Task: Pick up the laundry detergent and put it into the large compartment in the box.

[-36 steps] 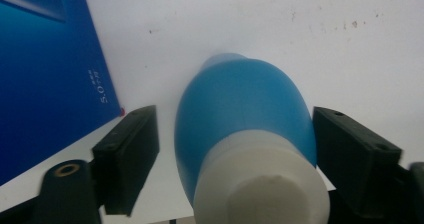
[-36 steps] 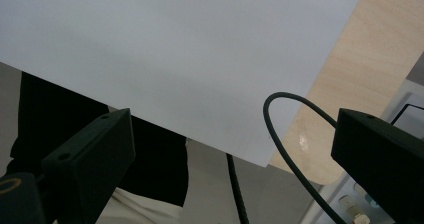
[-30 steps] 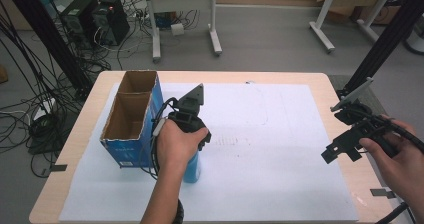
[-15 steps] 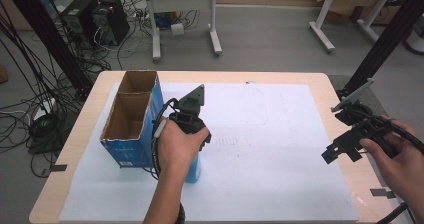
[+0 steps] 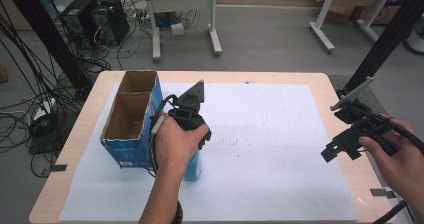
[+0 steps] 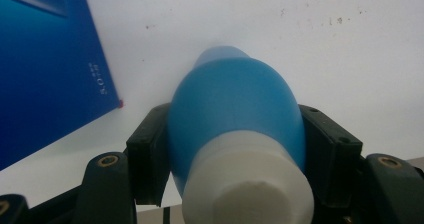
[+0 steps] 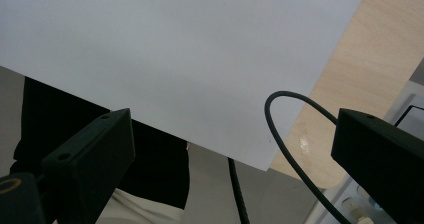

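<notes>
Blue bottle (image 6: 235, 119) is pinched by left gripper (image 6: 232, 149) fingers; smooth sides may slip. Right gripper (image 7: 230, 154) fingers gape, empty.

A light wooden table with rounded corners (image 5: 330, 84) carries a large white paper sheet (image 5: 280, 149). On the sheet stand an open blue cardboard box (image 5: 131, 119) and, just beside it, a blue plastic bottle (image 5: 194, 166).
</notes>
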A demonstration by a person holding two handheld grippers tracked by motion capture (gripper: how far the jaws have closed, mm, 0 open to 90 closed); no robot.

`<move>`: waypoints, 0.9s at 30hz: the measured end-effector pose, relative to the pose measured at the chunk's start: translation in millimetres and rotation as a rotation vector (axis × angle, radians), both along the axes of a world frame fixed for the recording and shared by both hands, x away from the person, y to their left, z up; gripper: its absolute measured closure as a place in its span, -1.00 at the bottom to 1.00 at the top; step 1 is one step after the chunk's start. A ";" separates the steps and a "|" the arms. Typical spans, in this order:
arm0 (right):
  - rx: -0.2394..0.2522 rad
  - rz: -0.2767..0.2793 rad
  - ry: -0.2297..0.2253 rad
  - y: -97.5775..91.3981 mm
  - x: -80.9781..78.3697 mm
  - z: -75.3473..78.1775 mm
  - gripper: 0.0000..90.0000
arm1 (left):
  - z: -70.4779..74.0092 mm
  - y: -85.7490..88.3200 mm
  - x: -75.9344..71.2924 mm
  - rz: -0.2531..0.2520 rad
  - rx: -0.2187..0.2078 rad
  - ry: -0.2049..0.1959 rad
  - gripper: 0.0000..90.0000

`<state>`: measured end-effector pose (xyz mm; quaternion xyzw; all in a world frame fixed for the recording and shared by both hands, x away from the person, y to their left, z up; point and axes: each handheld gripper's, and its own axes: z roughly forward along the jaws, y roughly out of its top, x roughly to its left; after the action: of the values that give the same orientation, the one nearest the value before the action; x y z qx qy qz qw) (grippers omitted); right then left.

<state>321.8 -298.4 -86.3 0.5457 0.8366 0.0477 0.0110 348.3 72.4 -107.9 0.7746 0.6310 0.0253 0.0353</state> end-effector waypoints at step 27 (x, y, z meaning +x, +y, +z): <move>-0.001 0.000 -0.015 14.1 11.2 18.1 -0.92 | 176.0 34.0 -3.0 0.059 -0.004 -0.138 -0.17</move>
<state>333.0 -284.3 -68.2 0.5455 0.8364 0.0513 0.0176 345.3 106.4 68.1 0.7521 0.6495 0.0784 0.0794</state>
